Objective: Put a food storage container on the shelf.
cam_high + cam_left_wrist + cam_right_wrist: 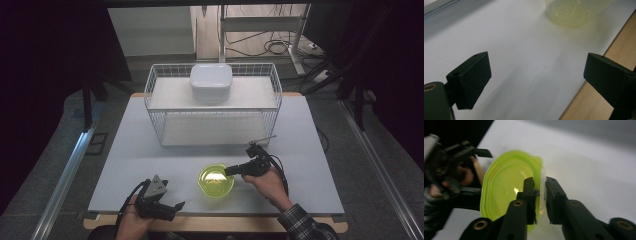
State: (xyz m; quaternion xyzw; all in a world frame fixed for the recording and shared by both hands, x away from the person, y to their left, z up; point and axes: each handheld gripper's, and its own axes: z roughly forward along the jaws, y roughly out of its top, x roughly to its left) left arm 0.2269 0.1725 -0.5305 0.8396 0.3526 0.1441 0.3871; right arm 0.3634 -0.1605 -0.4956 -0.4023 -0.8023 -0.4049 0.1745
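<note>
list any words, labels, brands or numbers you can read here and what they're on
None: no readable text in any view.
The green bowl, the white box on the wire rack, the white mat and both tools carry no print that can be made out.
The right gripper view is blurred, so fine marks on the bowl's rim, if any, cannot be told.

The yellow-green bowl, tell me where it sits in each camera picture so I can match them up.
High view: yellow-green bowl low centre, the right gripper closed on its right rim.
Left gripper view: top edge, right of centre, pale and cut off.
Right gripper view: left of centre, its rim pinched between the jaws.
Shared landmark: the white table mat under the bowl.
</note>
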